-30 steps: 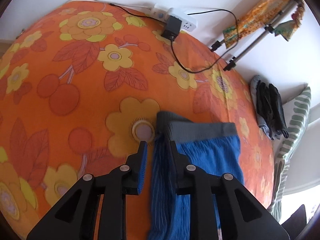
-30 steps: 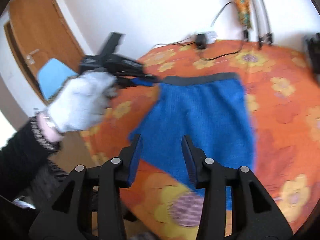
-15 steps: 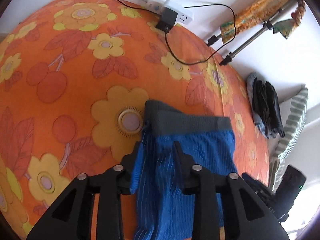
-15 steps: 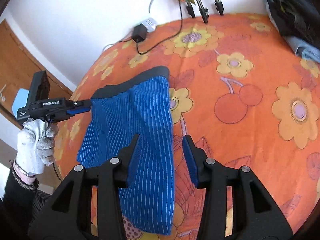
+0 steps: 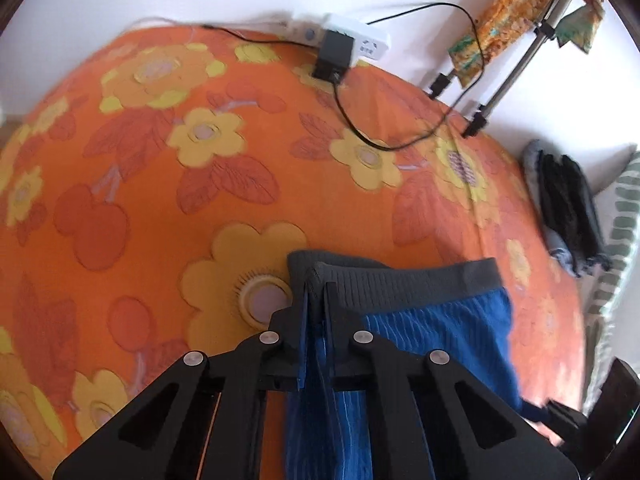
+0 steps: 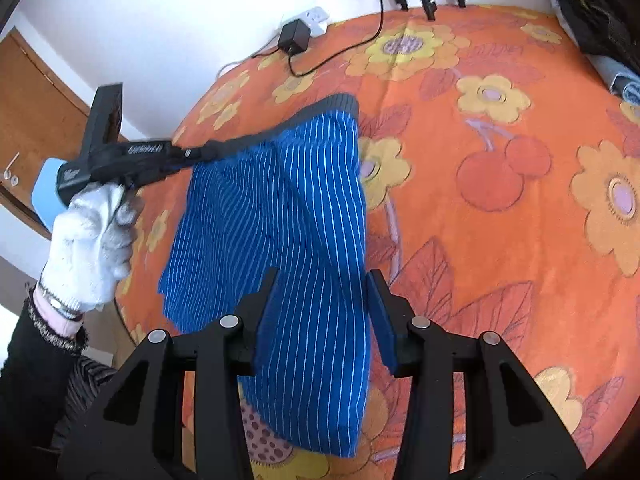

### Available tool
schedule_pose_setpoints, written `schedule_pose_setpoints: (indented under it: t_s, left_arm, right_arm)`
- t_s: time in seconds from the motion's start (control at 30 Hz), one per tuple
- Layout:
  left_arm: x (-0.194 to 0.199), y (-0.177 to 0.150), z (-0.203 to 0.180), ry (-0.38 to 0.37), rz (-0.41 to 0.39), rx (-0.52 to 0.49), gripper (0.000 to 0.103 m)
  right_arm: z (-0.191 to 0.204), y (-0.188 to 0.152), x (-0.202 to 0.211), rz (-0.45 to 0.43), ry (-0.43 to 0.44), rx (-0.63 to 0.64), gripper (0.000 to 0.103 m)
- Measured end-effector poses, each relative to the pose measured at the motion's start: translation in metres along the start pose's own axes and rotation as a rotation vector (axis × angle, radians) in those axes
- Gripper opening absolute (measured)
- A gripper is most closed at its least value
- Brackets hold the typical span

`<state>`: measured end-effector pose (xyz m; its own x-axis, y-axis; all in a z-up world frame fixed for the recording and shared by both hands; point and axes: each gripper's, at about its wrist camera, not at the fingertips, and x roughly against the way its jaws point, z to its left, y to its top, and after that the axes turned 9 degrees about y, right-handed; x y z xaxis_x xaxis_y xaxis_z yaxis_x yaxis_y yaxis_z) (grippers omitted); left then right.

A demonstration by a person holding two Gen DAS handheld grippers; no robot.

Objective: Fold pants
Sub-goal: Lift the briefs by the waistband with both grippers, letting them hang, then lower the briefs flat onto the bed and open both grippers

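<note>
Blue pants with thin white stripes (image 6: 288, 220) and a grey waistband (image 5: 400, 284) lie on the orange flowered bedspread (image 5: 160, 184). My left gripper (image 5: 315, 280) is shut on the near corner of the waistband; in the right wrist view it (image 6: 200, 152) lifts that corner while the far corner rests on the bed. My right gripper (image 6: 322, 280) is open, its jaws straddling the lower part of the pants (image 6: 312, 360) just above the fabric.
A white power strip with a black adapter (image 5: 336, 50) and cable lies at the bed's far edge. Tripod legs (image 5: 504, 92) stand by the wall. Dark folded clothes (image 5: 568, 200) and a striped pillow (image 5: 616, 248) are at the right. A wooden door (image 6: 36, 120) is at left.
My left gripper closed on the waistband corner and lifted it. My right gripper moved closer over the lower part of the pants, still open.
</note>
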<state>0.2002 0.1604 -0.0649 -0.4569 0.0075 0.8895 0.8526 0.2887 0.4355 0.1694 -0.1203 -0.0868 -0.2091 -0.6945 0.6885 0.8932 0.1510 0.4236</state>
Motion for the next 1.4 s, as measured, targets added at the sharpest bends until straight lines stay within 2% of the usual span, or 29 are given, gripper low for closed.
schedule_pose_setpoints:
  t_s: [0.1,0.17,0.2,0.3,0.5,0.7,0.8,0.83,0.87,0.9,0.97,1.03,1.13,1.2,1.23,1.27,1.33,1.4]
  left_arm:
    - [0.004,0.004,-0.004,0.024,-0.008,-0.006,0.016]
    - [0.01,0.007,-0.007,0.036,-0.024,-0.018,0.028]
    - [0.014,0.008,-0.01,0.032,-0.036,-0.028,0.029]
    - [0.022,0.009,-0.023,-0.012,-0.045,-0.052,0.03]
    - [0.014,0.003,-0.079,-0.163,0.017,-0.144,0.03]
    - [-0.004,0.003,-0.13,-0.257,0.079,-0.214,0.03]
    - [-0.015,0.001,-0.142,-0.252,0.107,-0.229,0.03]
    - [-0.019,0.001,-0.145,-0.239,0.112,-0.233,0.03]
    - [-0.023,0.001,-0.146,-0.224,0.116,-0.235,0.03]
    - [-0.026,0.001,-0.147,-0.209,0.116,-0.235,0.029]
    - [-0.027,0.004,-0.147,-0.198,0.101,-0.231,0.029]
    - [-0.028,0.006,-0.144,-0.199,0.101,-0.226,0.029]
    - [-0.027,0.007,-0.144,-0.196,0.105,-0.232,0.029]
    - [-0.023,0.009,-0.141,-0.2,0.108,-0.227,0.029]
    - [-0.015,0.01,-0.136,-0.205,0.099,-0.223,0.029]
    - [-0.006,0.011,-0.131,-0.213,0.085,-0.222,0.029]
    - [0.012,0.011,-0.12,-0.23,0.059,-0.219,0.029]
    - [0.035,0.009,-0.101,-0.233,0.024,-0.202,0.029]
  right_arm:
    - [0.004,-0.009,0.003,0.017,-0.002,0.017,0.044]
    - [0.004,-0.015,0.009,0.018,-0.006,0.03,0.044]
    - [0.003,-0.017,0.011,0.017,-0.006,0.029,0.044]
    - [-0.002,-0.026,0.02,0.014,0.008,0.01,0.044]
    - [-0.011,-0.04,0.029,0.025,0.067,-0.041,0.044]
    - [-0.008,-0.052,0.032,0.038,0.099,-0.046,0.044]
    - [-0.006,-0.055,0.032,0.041,0.1,-0.046,0.044]
    - [-0.005,-0.056,0.032,0.043,0.102,-0.044,0.035]
    - [-0.004,-0.057,0.031,0.047,0.11,-0.045,0.018]
    - [-0.002,-0.058,0.031,0.051,0.117,-0.046,0.013]
    - [0.003,-0.062,0.032,0.054,0.135,-0.038,0.007]
    - [0.012,-0.065,0.033,0.07,0.177,-0.015,0.007]
    - [0.017,-0.066,0.031,0.076,0.139,0.012,0.007]
    - [0.014,-0.065,0.03,0.093,0.138,0.009,0.01]
    - [0.012,-0.063,0.032,0.092,0.129,0.005,0.017]
    - [0.009,-0.06,0.032,0.092,0.124,0.003,0.033]
    - [0.009,-0.055,0.043,0.051,0.115,0.023,0.049]
    - [0.01,-0.049,0.052,0.013,0.109,0.04,0.049]
